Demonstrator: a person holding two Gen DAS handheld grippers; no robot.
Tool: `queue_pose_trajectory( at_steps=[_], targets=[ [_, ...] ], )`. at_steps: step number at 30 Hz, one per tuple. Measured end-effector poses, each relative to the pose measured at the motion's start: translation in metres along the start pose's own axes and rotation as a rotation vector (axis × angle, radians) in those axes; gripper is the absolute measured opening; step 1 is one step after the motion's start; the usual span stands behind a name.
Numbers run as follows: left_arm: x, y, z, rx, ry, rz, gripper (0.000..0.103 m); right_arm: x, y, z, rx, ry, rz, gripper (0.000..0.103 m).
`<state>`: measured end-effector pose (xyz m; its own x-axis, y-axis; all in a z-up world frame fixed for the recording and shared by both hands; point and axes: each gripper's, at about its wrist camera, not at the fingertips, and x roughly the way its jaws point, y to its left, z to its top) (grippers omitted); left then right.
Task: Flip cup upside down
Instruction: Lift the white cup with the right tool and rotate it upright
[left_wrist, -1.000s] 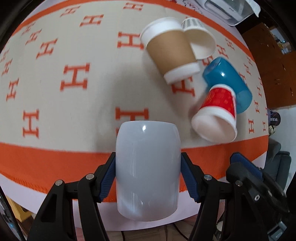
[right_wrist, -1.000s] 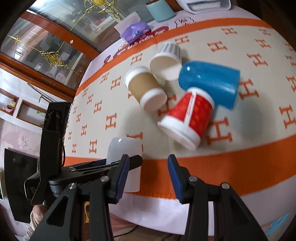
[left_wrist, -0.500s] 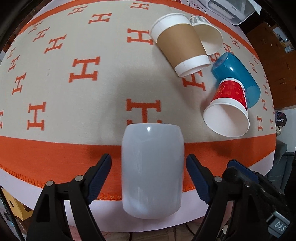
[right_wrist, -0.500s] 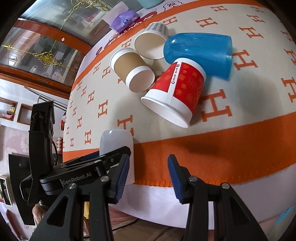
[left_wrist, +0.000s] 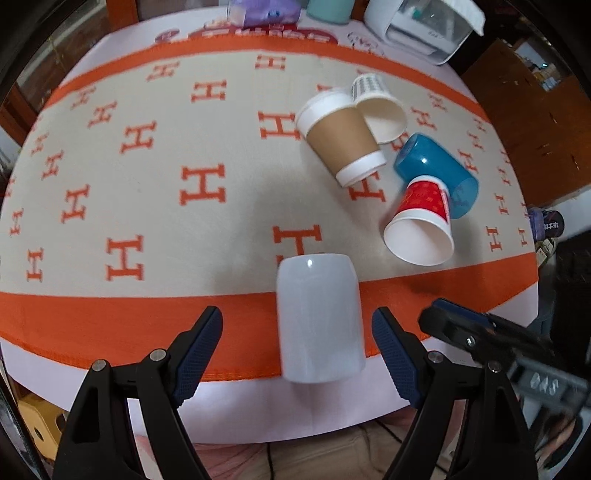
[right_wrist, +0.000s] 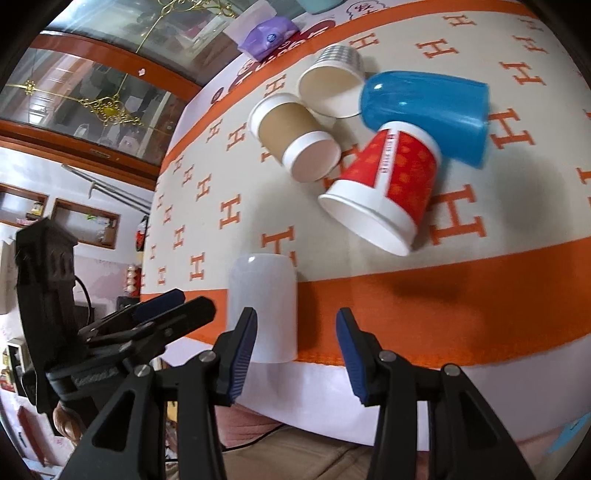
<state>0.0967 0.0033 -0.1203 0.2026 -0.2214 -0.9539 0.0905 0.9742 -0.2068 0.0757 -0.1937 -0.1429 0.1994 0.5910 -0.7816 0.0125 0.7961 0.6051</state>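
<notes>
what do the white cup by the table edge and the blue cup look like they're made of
White cup: probably frosted plastic, maybe glazed ceramic; smooth, opaque, a small highlight near its top. Blue cup: likely translucent plastic; glossy highlights, and its rim area looks see-through in the left wrist view.

You can read a repeated orange "H" across the cloth (left_wrist: 155, 206). The right gripper (left_wrist: 539, 384) body shows blurred letters like "DAS". Print on the red cup (right_wrist: 388, 173) is too small to read.
</notes>
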Motion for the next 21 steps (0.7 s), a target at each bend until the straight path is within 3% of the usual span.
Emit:
queue_pose_trajectory(
  at_steps=[7,12,21],
  targets=[
    [-0.018,0.024,-0.009,0.033,-0.068,0.015,0.082,0.024,0.010,0.012,0.000,0.059,0.040,0.050],
    [-0.002,0.048,-0.009,0.003,-0.044,0.024,0.082,0.052,0.017,0.019,-0.005,0.135,0.032,0.051],
    [0.022,0.077,-0.011,-0.049,-0.016,-0.020,0.082,0.084,0.023,0.027,-0.009,0.180,0.001,0.065]
  ],
)
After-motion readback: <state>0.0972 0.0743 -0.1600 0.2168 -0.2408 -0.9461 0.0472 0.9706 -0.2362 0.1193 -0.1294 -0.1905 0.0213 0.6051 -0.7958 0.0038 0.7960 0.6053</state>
